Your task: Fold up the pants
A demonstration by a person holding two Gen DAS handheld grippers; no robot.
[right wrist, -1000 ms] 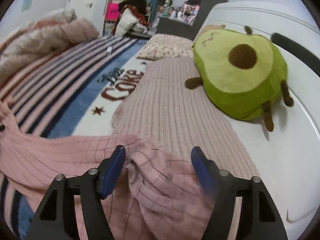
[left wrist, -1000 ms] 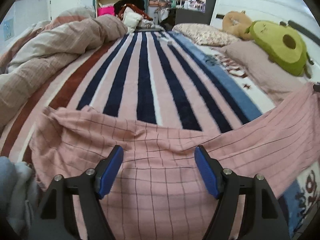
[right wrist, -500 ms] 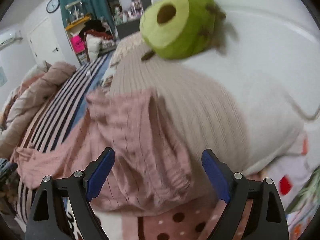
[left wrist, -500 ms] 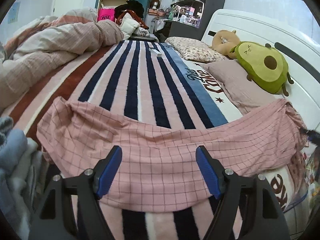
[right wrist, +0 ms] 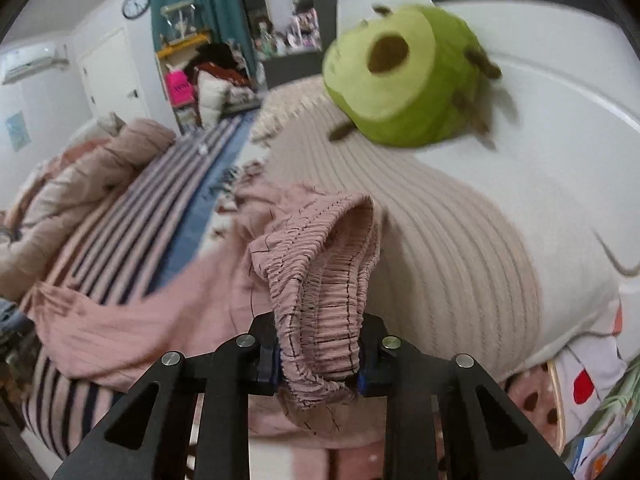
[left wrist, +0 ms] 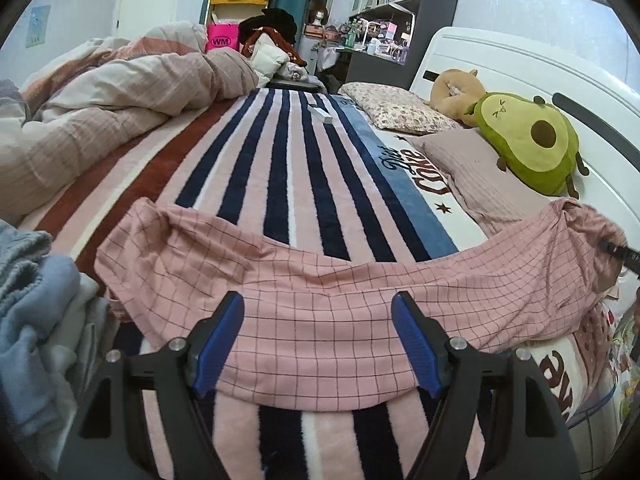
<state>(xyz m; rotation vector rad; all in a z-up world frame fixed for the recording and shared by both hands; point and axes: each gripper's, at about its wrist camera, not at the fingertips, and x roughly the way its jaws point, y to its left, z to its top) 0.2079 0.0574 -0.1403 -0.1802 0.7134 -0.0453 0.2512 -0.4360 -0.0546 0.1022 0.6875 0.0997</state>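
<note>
Pink checked pants (left wrist: 320,292) lie stretched sideways across the striped bed, legs at the left, waist at the right by the pillow. My left gripper (left wrist: 318,344) is open and empty, hovering just above the near edge of the pants' middle. My right gripper (right wrist: 319,364) is shut on the gathered elastic waistband (right wrist: 320,276), which bunches up between its blue pads. The rest of the pants (right wrist: 152,308) trails away to the left in the right wrist view. A tip of the right gripper (left wrist: 620,252) shows at the waist end in the left wrist view.
A striped blanket (left wrist: 280,168) covers the bed. A bunched duvet (left wrist: 100,112) lies at the left, a clothes pile (left wrist: 36,328) at the near left. A ribbed pillow (right wrist: 440,240) and an avocado plush (right wrist: 404,80) sit by the white headboard (left wrist: 520,68).
My right gripper has closed on the waistband, having been open half a second ago. My left gripper has pulled back and risen, so more of the pants shows.
</note>
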